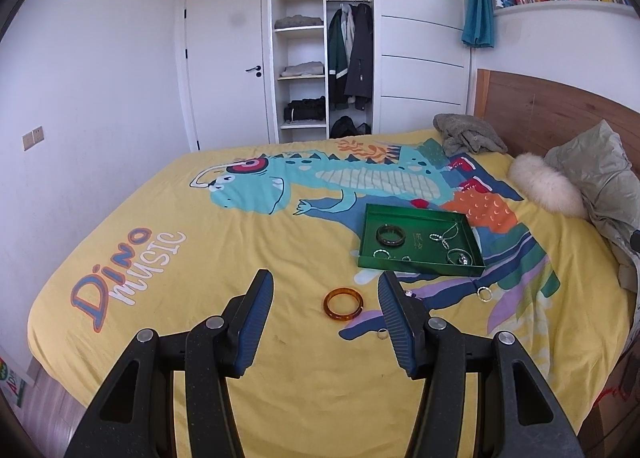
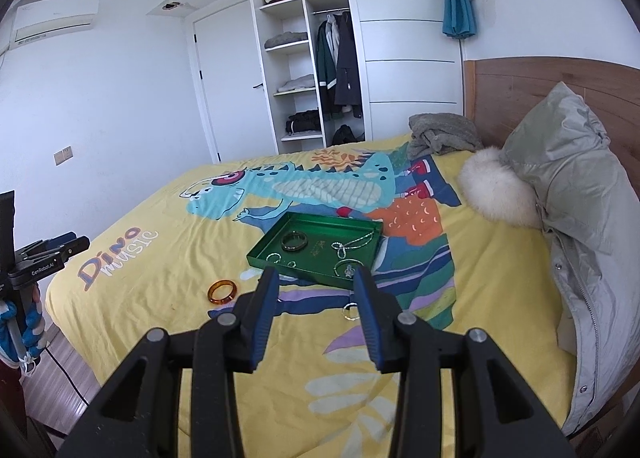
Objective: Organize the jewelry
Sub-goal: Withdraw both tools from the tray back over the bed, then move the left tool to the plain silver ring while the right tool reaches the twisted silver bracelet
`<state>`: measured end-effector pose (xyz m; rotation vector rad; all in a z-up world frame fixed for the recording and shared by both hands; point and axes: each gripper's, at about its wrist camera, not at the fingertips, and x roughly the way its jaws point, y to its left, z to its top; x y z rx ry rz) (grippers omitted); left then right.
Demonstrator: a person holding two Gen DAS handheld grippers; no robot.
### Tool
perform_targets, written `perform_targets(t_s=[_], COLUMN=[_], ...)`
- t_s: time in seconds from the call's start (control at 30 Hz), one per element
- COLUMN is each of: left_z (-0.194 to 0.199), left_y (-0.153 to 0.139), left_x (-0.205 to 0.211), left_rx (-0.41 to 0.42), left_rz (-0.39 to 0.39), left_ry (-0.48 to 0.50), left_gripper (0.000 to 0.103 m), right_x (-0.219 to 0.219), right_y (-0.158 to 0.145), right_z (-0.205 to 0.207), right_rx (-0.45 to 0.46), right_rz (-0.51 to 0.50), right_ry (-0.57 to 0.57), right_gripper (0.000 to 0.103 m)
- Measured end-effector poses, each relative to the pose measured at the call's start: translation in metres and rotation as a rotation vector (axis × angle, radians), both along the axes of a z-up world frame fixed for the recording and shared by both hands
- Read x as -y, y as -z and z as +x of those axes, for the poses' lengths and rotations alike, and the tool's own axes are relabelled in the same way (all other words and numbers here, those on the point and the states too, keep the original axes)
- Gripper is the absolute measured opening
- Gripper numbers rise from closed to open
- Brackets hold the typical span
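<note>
A green tray [image 1: 416,213] [image 2: 316,260] lies on the yellow dinosaur bedspread; in it are a dark green bangle [image 1: 391,236] [image 2: 295,241], a silver chain [image 1: 446,236] [image 2: 356,244] and several small silver pieces. An amber bangle [image 1: 343,304] [image 2: 222,291] lies on the spread, just beyond my left gripper [image 1: 326,288], which is open and holds nothing. Loose on the spread are a silver ring [image 1: 484,294] [image 2: 350,312] and a small ring [image 1: 382,334]. My right gripper [image 2: 316,278] is open and bare, short of the tray's near edge. The left gripper [image 2: 60,250] shows at the right wrist view's left edge.
A white fur cushion [image 1: 546,187] [image 2: 498,191], a grey-green jacket [image 2: 580,185] and a grey garment [image 1: 468,133] lie by the wooden headboard [image 1: 552,109]. Beyond the bed's far edge stand an open wardrobe [image 1: 320,57] and a door [image 1: 226,61].
</note>
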<state>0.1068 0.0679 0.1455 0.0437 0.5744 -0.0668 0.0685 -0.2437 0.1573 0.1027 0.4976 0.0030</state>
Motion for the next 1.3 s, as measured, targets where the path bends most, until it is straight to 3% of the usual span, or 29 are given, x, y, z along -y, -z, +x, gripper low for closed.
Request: perform_targets(t_s=[0.23,0.5,0.87,1.3], left_z=[0.018,0.052,0.096,0.131], left_y=[0.025,0.077,0.143,0.217], left_x=[0.008,0.02,0.034,0.055], left_rx=[-0.043,-0.137,-0.233,-0.335], left_rz=[0.007,0.009,-0.02,-0.061], left_ry=[0.019,0.052,0.086,0.117], left_gripper=[0.054,0.054,0.055,0.059], right_x=[0.008,0.023,0.041,0.041], right_y=[0.015,0.053,0.116,0.205], right_z=[0.019,0.054,0.114,0.174], right_rx=[-0.036,-0.113,-0.206,-0.34], right_rz=[0.005,0.023,0.074,0.059], right_ry=[0.004,0.014,0.013,-0.028], right_gripper=[0.038,0.045,0.046,0.049])
